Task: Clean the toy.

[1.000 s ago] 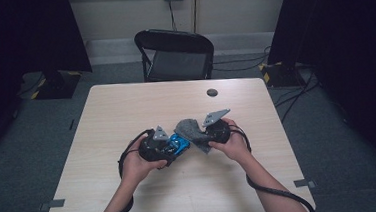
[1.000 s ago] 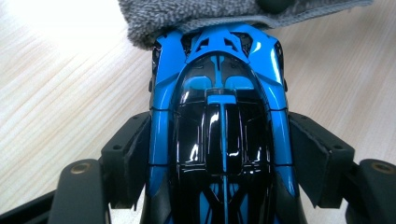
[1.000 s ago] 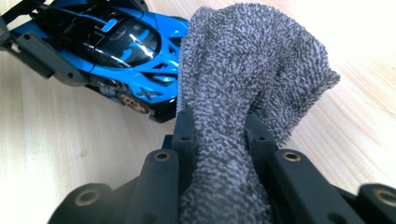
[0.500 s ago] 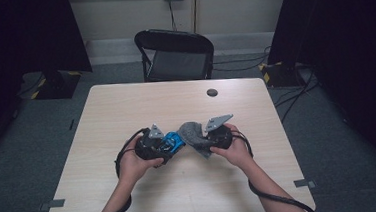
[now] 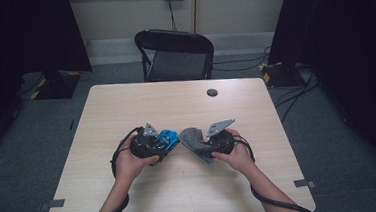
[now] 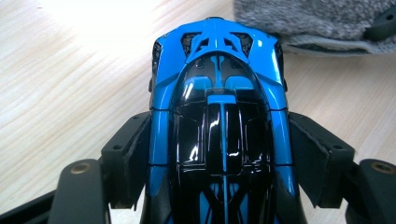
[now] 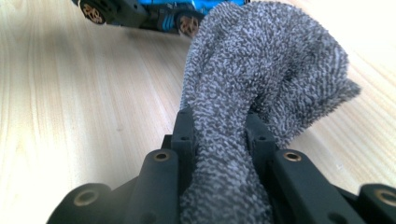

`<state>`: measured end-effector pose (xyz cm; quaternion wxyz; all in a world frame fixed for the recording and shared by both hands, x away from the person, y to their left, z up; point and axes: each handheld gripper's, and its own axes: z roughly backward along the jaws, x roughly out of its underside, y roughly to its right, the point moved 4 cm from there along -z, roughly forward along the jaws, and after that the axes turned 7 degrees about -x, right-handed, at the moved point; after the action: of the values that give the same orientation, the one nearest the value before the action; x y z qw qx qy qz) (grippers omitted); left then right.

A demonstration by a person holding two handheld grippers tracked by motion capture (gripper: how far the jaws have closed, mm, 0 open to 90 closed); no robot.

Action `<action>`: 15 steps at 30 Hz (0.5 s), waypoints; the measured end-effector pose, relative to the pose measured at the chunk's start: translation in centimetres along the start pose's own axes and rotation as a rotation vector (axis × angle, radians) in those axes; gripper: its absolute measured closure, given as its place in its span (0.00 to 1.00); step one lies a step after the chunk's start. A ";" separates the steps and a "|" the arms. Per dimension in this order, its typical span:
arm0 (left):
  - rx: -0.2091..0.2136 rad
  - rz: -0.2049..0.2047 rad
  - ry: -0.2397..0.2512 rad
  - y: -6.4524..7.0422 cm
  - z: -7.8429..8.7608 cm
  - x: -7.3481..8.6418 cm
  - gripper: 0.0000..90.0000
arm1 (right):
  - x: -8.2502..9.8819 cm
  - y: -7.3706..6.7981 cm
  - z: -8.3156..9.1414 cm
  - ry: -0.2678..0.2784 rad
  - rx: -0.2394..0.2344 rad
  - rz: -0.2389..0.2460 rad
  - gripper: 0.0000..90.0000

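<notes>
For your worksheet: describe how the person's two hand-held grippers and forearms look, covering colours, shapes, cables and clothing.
Both grippers, left gripper and right gripper, have black bodies, each topped by a grey three-cornered plate. Their jaws are chunky black blocks with brass-coloured screw heads. A black cable trails from each along the forearm. The forearms are bare; no sleeves are visible.

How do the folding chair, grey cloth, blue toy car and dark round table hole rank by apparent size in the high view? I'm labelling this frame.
Largest to smallest:
1. Folding chair, though it stands farther from the camera.
2. Grey cloth.
3. Blue toy car, close to the cloth; part hidden by the gripper, so unsure.
4. Dark round table hole.
</notes>
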<state>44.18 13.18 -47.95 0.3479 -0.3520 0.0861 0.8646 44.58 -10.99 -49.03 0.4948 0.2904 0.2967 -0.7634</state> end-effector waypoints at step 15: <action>0.007 -0.002 0.024 0.3 0.6 -0.6 0.32 | 1.1 0.5 -0.6 -0.040 0.096 0.005 0.52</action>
<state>44.00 12.89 -47.13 0.3487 -0.3612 0.0928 0.8599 44.79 -11.36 -50.33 0.4880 0.2992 0.2493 -0.7811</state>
